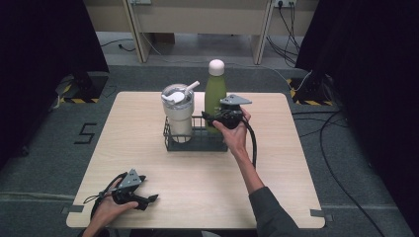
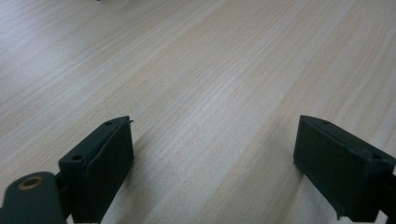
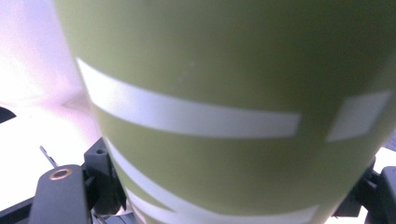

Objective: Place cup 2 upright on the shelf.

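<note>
Two tongs being inspected. Right tongs [image 1: 213, 118] closing round lower body of green bottle [image 1: 215, 95], jaws sitting on either flank in right gripper view [image 3: 243, 93], seemingly in contact, though firmness of grip not being confirmed. Bottle standing upright in right compartment of black wire basket [image 1: 195, 143], just beside white tumbler [image 1: 178, 111] with lid and straw, mid-worktop [image 1: 207, 187]. Left tongs [image 1: 150, 198] lying idle near front left edge, jaws spread wide [image 2: 215, 168], holding nothing. Judging step as grasping bottle, either lifting out or setting in; direction not being determinable. Next move calling for straight vertical travel, avoiding basket wires and tumbler, guarding against slipping on smooth wall.
</note>
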`<state>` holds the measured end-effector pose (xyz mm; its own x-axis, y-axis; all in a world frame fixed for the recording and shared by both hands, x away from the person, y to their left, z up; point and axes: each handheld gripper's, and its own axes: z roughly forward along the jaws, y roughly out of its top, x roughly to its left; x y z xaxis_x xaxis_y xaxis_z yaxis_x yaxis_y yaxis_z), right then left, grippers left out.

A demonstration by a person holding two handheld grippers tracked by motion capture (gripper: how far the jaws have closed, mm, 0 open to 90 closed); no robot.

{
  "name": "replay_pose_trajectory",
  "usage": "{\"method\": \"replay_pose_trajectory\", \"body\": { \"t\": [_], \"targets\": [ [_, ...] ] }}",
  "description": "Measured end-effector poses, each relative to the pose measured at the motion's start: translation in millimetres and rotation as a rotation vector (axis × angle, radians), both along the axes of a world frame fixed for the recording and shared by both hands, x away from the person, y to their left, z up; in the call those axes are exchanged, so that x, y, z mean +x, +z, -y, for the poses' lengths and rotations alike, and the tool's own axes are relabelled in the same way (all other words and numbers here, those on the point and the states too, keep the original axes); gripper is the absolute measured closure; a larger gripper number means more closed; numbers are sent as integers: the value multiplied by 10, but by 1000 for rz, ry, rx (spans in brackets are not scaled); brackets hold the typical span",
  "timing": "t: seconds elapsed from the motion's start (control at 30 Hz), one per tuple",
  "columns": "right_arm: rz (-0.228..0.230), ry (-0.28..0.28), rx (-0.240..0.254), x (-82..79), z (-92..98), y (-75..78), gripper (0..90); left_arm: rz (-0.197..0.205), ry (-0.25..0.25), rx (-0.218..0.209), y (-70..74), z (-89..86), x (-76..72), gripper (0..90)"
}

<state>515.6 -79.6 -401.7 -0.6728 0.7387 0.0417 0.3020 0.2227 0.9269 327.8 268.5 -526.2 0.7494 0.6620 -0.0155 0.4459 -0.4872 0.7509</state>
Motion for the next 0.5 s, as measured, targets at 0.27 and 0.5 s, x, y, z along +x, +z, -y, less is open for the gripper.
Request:
{"method": "replay_pose_trajectory", "body": {
  "t": [0.27, 0.5],
  "targets": [
    [-12, -5, 5, 30, -15, -108, 208, 0, -1, -1, 0, 0, 0, 116],
    [-22, -12, 8, 48, -5, -187, 208, 0, -1, -1, 0, 0, -1, 116]
  ]
}}
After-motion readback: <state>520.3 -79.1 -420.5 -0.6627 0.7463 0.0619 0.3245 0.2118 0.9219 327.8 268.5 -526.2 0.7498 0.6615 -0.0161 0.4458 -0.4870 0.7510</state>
